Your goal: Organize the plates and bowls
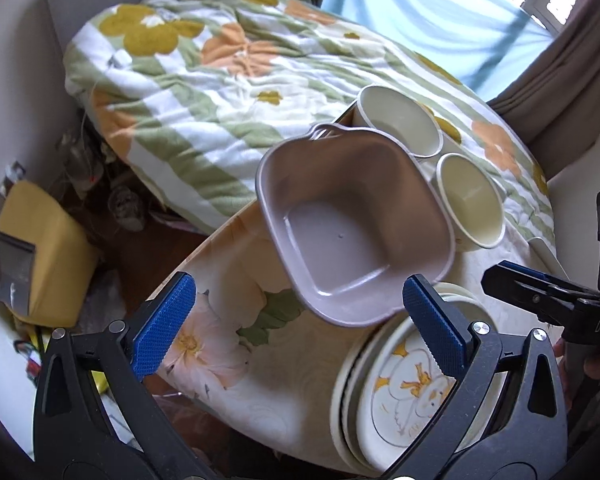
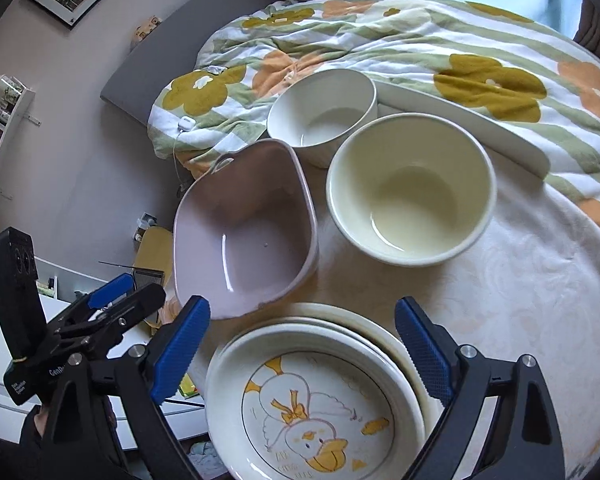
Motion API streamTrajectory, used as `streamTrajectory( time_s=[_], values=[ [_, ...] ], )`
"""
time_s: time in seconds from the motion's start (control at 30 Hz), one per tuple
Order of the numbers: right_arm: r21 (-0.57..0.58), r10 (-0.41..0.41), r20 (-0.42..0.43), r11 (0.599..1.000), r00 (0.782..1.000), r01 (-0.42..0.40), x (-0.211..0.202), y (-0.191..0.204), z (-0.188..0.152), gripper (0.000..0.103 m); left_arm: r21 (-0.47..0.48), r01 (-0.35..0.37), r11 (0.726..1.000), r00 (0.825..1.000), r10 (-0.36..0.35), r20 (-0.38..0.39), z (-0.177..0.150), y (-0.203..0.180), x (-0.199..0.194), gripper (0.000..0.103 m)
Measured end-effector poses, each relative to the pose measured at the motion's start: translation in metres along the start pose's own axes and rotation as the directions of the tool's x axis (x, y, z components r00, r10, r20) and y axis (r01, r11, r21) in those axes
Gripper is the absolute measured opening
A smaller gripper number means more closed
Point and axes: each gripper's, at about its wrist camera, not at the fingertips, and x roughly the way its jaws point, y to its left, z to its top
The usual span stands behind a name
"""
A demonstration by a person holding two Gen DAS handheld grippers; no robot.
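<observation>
Left gripper [image 1: 296, 328] hovering with jaws spread wide and empty, right gripper [image 2: 300, 354] likewise released above the duck plate stack [image 2: 316, 396], mauve square bowl [image 2: 244, 236] sitting beside two cream bowls [image 2: 410, 196] on the floral table [image 2: 520, 300]

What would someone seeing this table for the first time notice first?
Probably the duck-print plate on top of a stack of plates at the table's near edge, between the open right gripper. Just behind it sits a mauve square bowl, with two cream round bowls beside and beyond it, and a flowered quilt fills the background.
</observation>
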Motion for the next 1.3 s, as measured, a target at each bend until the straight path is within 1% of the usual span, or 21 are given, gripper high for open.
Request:
streamTrajectory(
  time_s=[0.03, 0.07, 0.1, 0.17, 0.27, 0.3, 0.33, 0.37, 0.4, 0.43, 0.47, 0.53, 0.57, 0.6, 0.63, 0.67, 0.7, 0.87, 1.03, 1.17, 1.3],
  values=[
    [0.014, 0.004, -0.008, 1.0, 1.0, -0.003, 0.008, 0.0, 0.003, 0.08, -0.014, 0.011, 1.0, 1.0, -0.011, -0.015, 0.002, 0.004, 0.009, 0.099],
    [0.024, 0.004, -0.019, 1.0, 1.0, -0.004, 0.016, -0.001, 0.007, 0.072, -0.025, 0.024, 0.999, 0.999, -0.024, -0.03, 0.004, 0.006, 0.016, 0.093],
    [0.032, 0.003, -0.028, 1.0, 1.0, -0.002, 0.023, -0.001, 0.01, 0.069, -0.032, 0.033, 0.999, 0.998, -0.034, -0.047, 0.006, 0.008, 0.024, 0.089],
    [0.036, 0.007, -0.044, 0.999, 0.999, -0.006, 0.036, 0.0, 0.015, 0.059, -0.038, 0.048, 0.998, 0.996, -0.05, -0.07, 0.011, 0.008, 0.036, 0.074],
    [0.053, 0.011, -0.05, 0.999, 0.999, -0.008, 0.049, 0.0, 0.022, 0.051, -0.031, 0.059, 0.998, 0.994, -0.062, -0.088, 0.018, 0.007, 0.051, 0.066],
    [0.06, 0.01, -0.048, 0.998, 0.999, -0.007, 0.052, 0.0, 0.024, 0.05, -0.027, 0.068, 0.997, 0.993, -0.07, -0.098, 0.021, 0.006, 0.057, 0.063],
    [0.064, 0.009, -0.045, 0.998, 0.999, -0.006, 0.055, -0.001, 0.025, 0.047, -0.023, 0.07, 0.997, 0.992, -0.072, -0.105, 0.023, 0.005, 0.06, 0.054],
    [0.067, 0.006, -0.041, 0.998, 0.999, -0.003, 0.056, -0.001, 0.026, 0.044, -0.018, 0.069, 0.997, 0.991, -0.07, -0.111, 0.025, 0.005, 0.064, 0.05],
    [0.071, 0.002, -0.037, 0.998, 0.999, 0.0, 0.056, -0.002, 0.026, 0.042, -0.017, 0.069, 0.997, 0.991, -0.071, -0.114, 0.027, 0.006, 0.066, 0.05],
    [0.076, -0.001, -0.033, 0.997, 0.999, 0.004, 0.057, -0.002, 0.027, 0.037, -0.019, 0.072, 0.997, 0.99, -0.073, -0.12, 0.029, 0.007, 0.069, 0.049],
    [0.08, -0.004, -0.028, 0.997, 1.0, 0.006, 0.059, -0.003, 0.029, 0.035, -0.022, 0.071, 0.997, 0.99, -0.073, -0.123, 0.031, 0.009, 0.071, 0.042],
    [0.089, -0.014, -0.019, 0.996, 1.0, 0.015, 0.061, -0.003, 0.03, 0.033, -0.023, 0.069, 0.997, 0.989, -0.071, -0.133, 0.033, 0.012, 0.074, 0.034],
    [0.094, -0.017, -0.017, 0.995, 1.0, 0.018, 0.062, -0.003, 0.03, 0.028, -0.022, 0.069, 0.997, 0.988, -0.072, -0.135, 0.034, 0.013, 0.075, 0.029],
    [0.099, -0.025, -0.014, 0.995, 1.0, 0.027, 0.063, -0.003, 0.029, 0.025, -0.016, 0.069, 0.997, 0.988, -0.071, -0.138, 0.034, 0.013, 0.076, 0.025],
    [0.102, -0.04, -0.012, 0.994, 0.999, 0.041, 0.063, -0.004, 0.029, 0.021, -0.009, 0.064, 0.998, 0.988, -0.064, -0.141, 0.034, 0.013, 0.077, 0.021],
    [0.102, -0.055, -0.009, 0.993, 0.998, 0.055, 0.063, -0.004, 0.027, 0.016, -0.003, 0.06, 0.998, 0.988, -0.059, -0.141, 0.034, 0.013, 0.078, 0.02],
    [0.101, -0.067, -0.007, 0.993, 0.998, 0.068, 0.063, -0.004, 0.027, 0.015, 0.003, 0.06, 0.998, 0.988, -0.059, -0.141, 0.034, 0.013, 0.078, 0.02],
    [0.097, -0.08, 0.001, 0.992, 0.997, 0.08, 0.061, -0.002, 0.028, 0.014, 0.031, 0.059, 0.998, 0.99, -0.055, -0.13, 0.035, 0.012, 0.074, 0.02],
    [0.093, -0.076, 0.035, 0.993, 0.996, 0.073, 0.054, 0.004, 0.024, 0.012, 0.066, 0.062, 0.996, 0.993, -0.055, -0.1, 0.04, 0.011, 0.06, 0.02],
    [0.08, -0.063, 0.086, 0.995, 0.994, 0.056, 0.035, 0.012, 0.017, 0.012, 0.107, 0.045, 0.993, 0.998, -0.04, -0.05, 0.043, 0.002, 0.033, 0.02],
    [0.066, -0.047, 0.152, 0.997, 0.987, 0.037, 0.0, 0.019, 0.005, 0.012, 0.148, 0.041, 0.988, 0.999, -0.043, 0.015, 0.042, -0.02, -0.007, 0.02]
  ],
)
